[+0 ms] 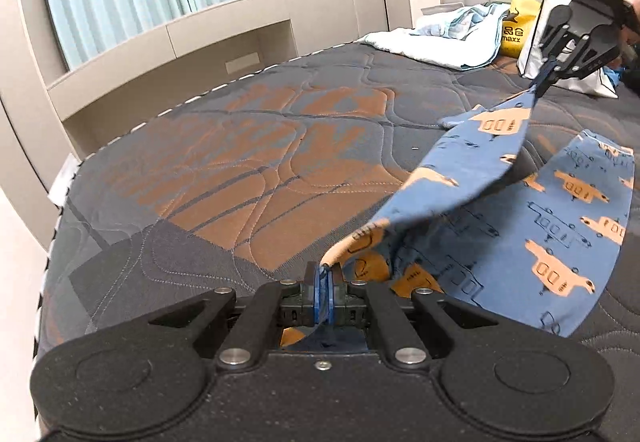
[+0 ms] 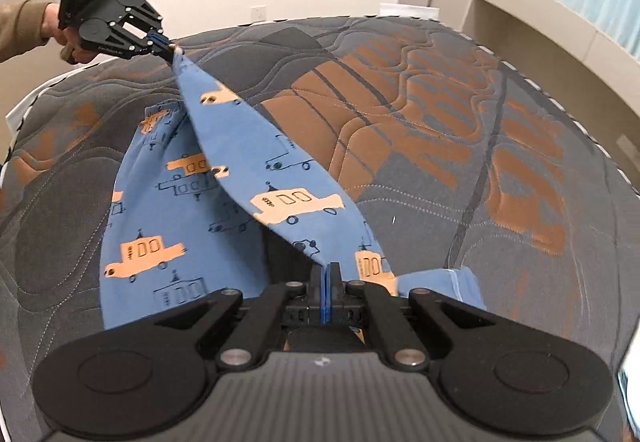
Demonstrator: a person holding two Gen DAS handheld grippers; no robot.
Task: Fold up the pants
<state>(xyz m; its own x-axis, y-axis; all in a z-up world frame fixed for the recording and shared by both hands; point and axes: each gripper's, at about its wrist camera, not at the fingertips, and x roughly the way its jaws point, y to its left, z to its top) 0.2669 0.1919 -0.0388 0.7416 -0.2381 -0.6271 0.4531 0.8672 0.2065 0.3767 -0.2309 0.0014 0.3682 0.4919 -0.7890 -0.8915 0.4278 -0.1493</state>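
The left gripper [image 1: 325, 274] is pinched on one edge of the pants [image 1: 500, 210]; the right gripper [image 2: 329, 274] is pinched on the far end of the same edge, stretching it above the mattress [image 1: 248, 170] while the rest trails on it. The thin, light cotton probably sags and slips, so hems or waistband seams look like the firmest holds.

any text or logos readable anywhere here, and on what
"maxx" on the yellow bag by the headboard, in the left wrist view.
Two characters above "maxx" on that bag: too blurred to read.
Small white lettering on the side of the left claw, in the right wrist view: too small to read.
The pants carry only car and bus drawings, no words.
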